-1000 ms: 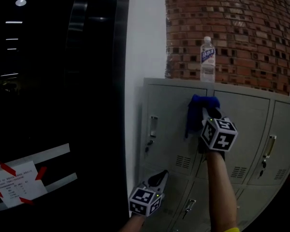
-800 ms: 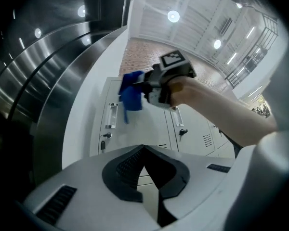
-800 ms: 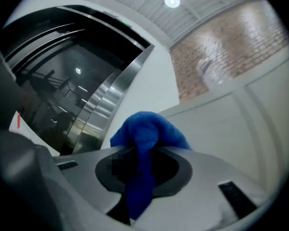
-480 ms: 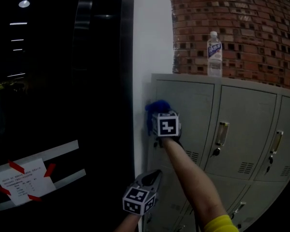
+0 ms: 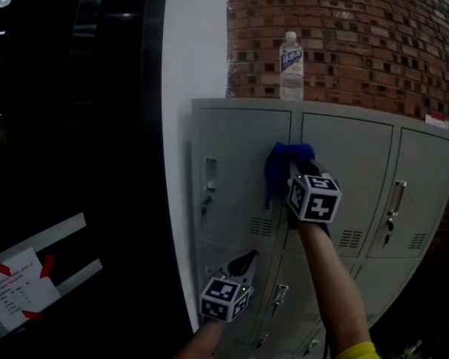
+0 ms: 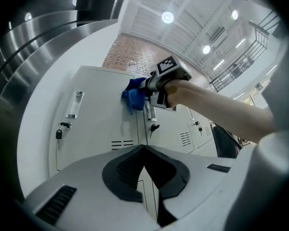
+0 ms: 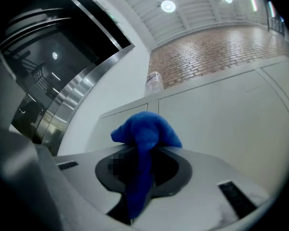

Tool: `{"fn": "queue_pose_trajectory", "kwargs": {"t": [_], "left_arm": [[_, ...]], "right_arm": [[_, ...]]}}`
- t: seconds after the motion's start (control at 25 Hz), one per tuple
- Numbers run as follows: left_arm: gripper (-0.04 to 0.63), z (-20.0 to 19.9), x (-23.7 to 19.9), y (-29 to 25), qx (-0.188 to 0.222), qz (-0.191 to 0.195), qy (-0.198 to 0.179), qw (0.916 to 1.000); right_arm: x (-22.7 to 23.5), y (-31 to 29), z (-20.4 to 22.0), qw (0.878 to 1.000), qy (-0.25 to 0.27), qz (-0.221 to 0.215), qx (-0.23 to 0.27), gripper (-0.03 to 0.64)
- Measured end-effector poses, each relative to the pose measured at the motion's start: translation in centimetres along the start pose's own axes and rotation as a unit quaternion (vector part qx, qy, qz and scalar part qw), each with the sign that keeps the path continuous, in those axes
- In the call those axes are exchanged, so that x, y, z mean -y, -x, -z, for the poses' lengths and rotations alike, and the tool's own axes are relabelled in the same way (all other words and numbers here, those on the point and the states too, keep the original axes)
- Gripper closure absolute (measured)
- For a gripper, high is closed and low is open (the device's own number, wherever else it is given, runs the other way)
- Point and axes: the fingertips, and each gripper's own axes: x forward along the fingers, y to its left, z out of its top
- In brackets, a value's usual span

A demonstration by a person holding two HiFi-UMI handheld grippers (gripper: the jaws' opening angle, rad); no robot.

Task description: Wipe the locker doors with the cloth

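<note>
A blue cloth is pressed against the grey lockers, at the right edge of the top-left door by the seam with the second door. My right gripper is shut on the cloth, which bunches over the jaws and hangs down between them in the right gripper view. My left gripper hangs lower, in front of the lower row of doors, shut and holding nothing. The left gripper view shows its jaws meeting, with the cloth and the right gripper above.
A clear water bottle stands on the locker top before a curved brick wall. Door handles and small keys stick out of the doors. A white pillar and dark glass with a taped paper lie left.
The right gripper swept the cloth left to the locker's left edge, then back right to the seam between the first two doors. The left gripper stayed low.
</note>
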Motion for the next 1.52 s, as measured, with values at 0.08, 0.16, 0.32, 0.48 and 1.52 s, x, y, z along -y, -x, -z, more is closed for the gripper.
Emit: {"fn": "queue_pose_trajectory", "kwargs": {"t": [0.08, 0.16, 0.32, 0.48, 1.52], "left_arm": [[0.591, 0.4, 0.9, 0.0, -0.004, 0.010, 0.000, 0.9999], [0.591, 0.8, 0.5, 0.5, -0.006, 0.005, 0.001, 1.0000], [0.591, 0.9, -3.0, 3.1, -0.005, -0.039, 0.010, 0.9992], [0.591, 1.2, -5.7, 6.4, -0.013, -0.078, 0.003, 0.9969], [0.591, 1.1, -3.9, 2.0, 0.014, -0.032, 0.017, 0.9992]], "right_arm": [[-0.5, 0.3, 0.1, 1.000, -0.011, -0.001, 0.008, 0.543], [-4.4, 0.2, 0.4, 0.999, -0.016, -0.050, 0.010, 0.543], [-17.9, -2.6, 3.8, 0.984, 0.019, -0.175, -0.025, 0.543], [-24.0, -8.6, 9.7, 0.980, 0.031, -0.170, -0.100, 0.543], [-10.9, 2.2, 9.1, 0.995, 0.012, -0.093, -0.019, 0.543]]}}
